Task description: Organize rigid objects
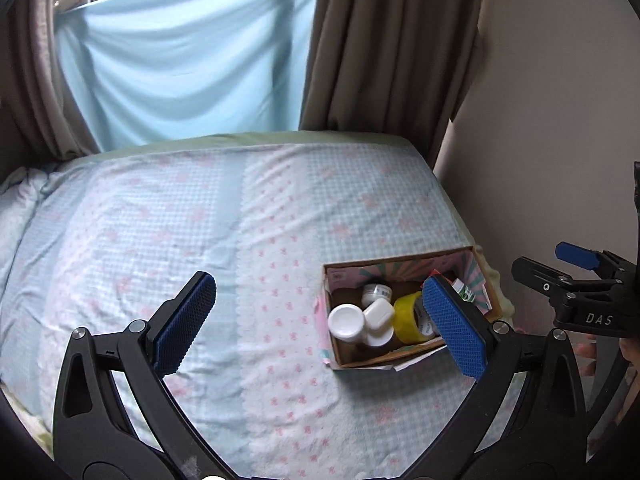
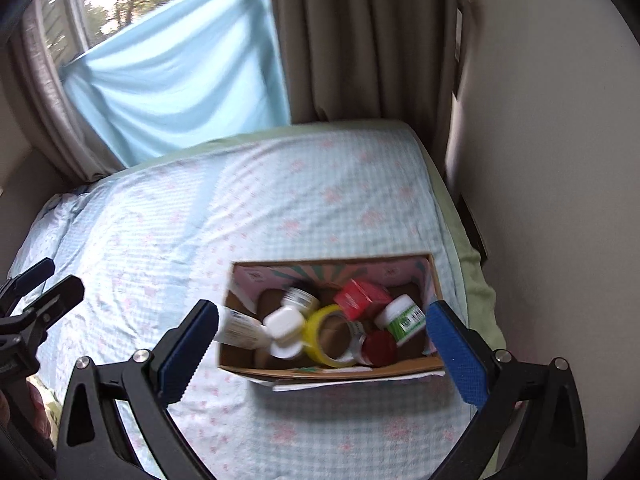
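A cardboard box sits on the bed near its right edge; it also shows in the left wrist view. Inside lie a yellow tape roll, a red box, a red-lidded jar, a green-and-white jar, a white bottle, a white case and a dark jar. My right gripper is open and empty above the box. My left gripper is open and empty, above the bed left of the box.
The bed has a pale blue checked sheet with pink bows. A blue cloth and brown curtains hang behind it. A wall runs along the right side. The right gripper shows at the left wrist view's right edge.
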The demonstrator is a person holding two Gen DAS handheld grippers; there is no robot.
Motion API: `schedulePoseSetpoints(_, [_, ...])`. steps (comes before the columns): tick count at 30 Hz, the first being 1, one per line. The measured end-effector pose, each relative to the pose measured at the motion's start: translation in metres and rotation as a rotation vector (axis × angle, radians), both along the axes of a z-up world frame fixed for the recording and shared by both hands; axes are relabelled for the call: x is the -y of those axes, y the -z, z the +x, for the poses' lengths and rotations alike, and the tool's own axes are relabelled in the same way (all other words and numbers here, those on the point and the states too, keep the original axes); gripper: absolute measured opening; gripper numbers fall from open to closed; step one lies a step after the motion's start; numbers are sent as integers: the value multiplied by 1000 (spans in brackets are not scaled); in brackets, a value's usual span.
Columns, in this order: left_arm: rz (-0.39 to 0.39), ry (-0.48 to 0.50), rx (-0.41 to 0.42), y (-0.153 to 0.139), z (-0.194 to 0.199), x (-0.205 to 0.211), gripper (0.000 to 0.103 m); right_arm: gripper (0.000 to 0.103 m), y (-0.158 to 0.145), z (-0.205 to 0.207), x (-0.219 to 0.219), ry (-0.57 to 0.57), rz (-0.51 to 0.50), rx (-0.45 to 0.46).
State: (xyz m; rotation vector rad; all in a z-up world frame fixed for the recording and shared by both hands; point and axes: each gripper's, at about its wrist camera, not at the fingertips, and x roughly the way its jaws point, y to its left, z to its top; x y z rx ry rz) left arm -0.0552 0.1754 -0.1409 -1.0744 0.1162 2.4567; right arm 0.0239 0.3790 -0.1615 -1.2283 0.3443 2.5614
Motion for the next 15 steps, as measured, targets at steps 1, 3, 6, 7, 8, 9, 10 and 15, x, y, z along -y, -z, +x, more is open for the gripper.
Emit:
schedulePoseSetpoints(1, [5, -16, -21, -11, 2, 13, 103, 103, -14, 0, 11, -12, 8, -19])
schedulePoseSetpoints(3, [9, -37, -53, -31, 6, 35, 103, 103, -41, 0, 35, -30, 32, -57])
schedulePoseSetpoints(6, [9, -75, -103, -62, 12, 68, 103, 103, -76, 2, 69, -53, 61, -103])
schedulePoseSetpoints(7, [11, -87, -122, -71, 14, 78, 103, 103, -87, 3, 81, -59, 71, -119])
schedulePoseSetpoints(8, [14, -96, -141, -79, 17, 88, 103, 103, -96, 5, 90, -63, 82, -133])
schedulePoseSetpoints(9, [23, -97, -156, -86, 19, 97, 103, 103, -103, 7, 98, -65, 90, -146])
schedulePoseSetpoints(10, [31, -101, -171, -93, 21, 106, 103, 103, -111, 9, 107, -65, 99, -160])
schedulePoseSetpoints(15, [60, -128, -210, -116, 31, 144, 103, 103, -133, 20, 135, -50, 133, -214])
